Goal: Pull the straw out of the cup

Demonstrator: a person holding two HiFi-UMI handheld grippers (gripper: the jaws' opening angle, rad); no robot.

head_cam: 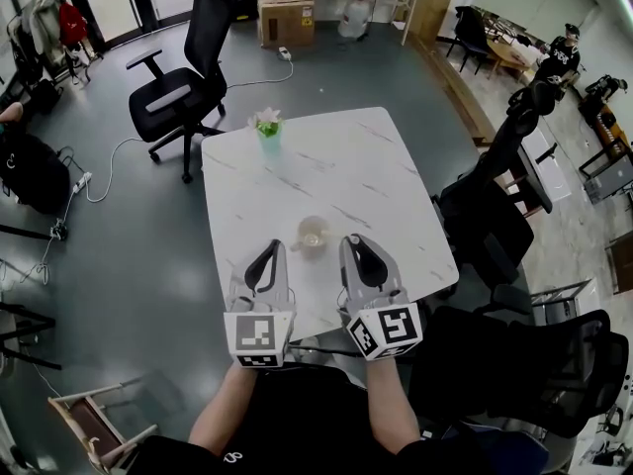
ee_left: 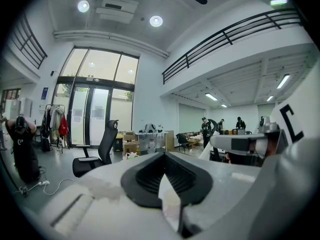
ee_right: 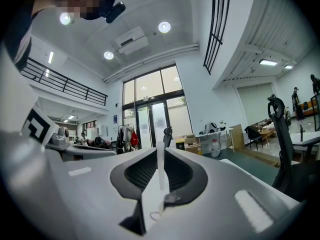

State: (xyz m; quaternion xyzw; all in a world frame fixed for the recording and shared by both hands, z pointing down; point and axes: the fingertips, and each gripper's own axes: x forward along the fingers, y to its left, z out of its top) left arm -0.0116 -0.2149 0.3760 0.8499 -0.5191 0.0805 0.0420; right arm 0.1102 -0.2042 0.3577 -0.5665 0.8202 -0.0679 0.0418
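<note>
A small pale cup [head_cam: 314, 234] stands on the white marble table [head_cam: 326, 166], near its front edge. I cannot make out a straw in it from the head view. My left gripper [head_cam: 274, 246] rests at the table's front edge, just left of the cup, shut and holding nothing. My right gripper [head_cam: 353, 239] lies just right of the cup, also shut and empty. Both point away from me, and neither touches the cup. In the left gripper view the left gripper [ee_left: 163, 154] looks out over the room; the right gripper [ee_right: 160, 146] does likewise. The cup shows in neither.
A small plant in a green pot [head_cam: 268, 127] stands at the table's far left corner. Black office chairs stand beyond the table at the far left [head_cam: 183, 77] and along its right side [head_cam: 490, 216]. Cardboard boxes [head_cam: 287, 13] sit at the back.
</note>
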